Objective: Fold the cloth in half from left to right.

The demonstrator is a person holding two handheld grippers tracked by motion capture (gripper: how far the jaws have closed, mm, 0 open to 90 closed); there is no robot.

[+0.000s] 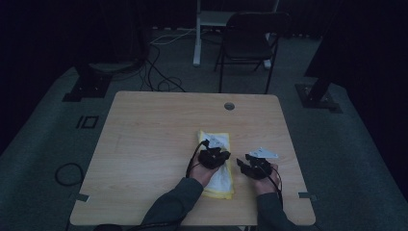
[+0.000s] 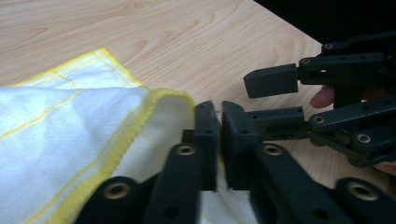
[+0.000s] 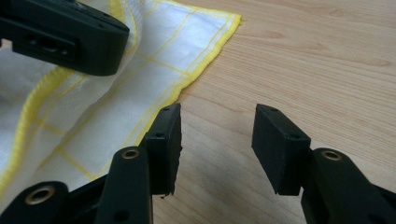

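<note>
The left tool (image 2: 219, 112), jaws barely apart, grips nothing beside the cloth (image 2: 56, 116) hem. The right tool (image 3: 217, 135) gapes over bare tabletop (image 1: 144, 125) near the right edge.

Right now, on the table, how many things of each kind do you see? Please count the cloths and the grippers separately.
Cloth, white with yellow lines and edge: 1
Black two-jaw grippers, the left gripper over the cloth and the right gripper beside it: 2
Total: 3
</note>
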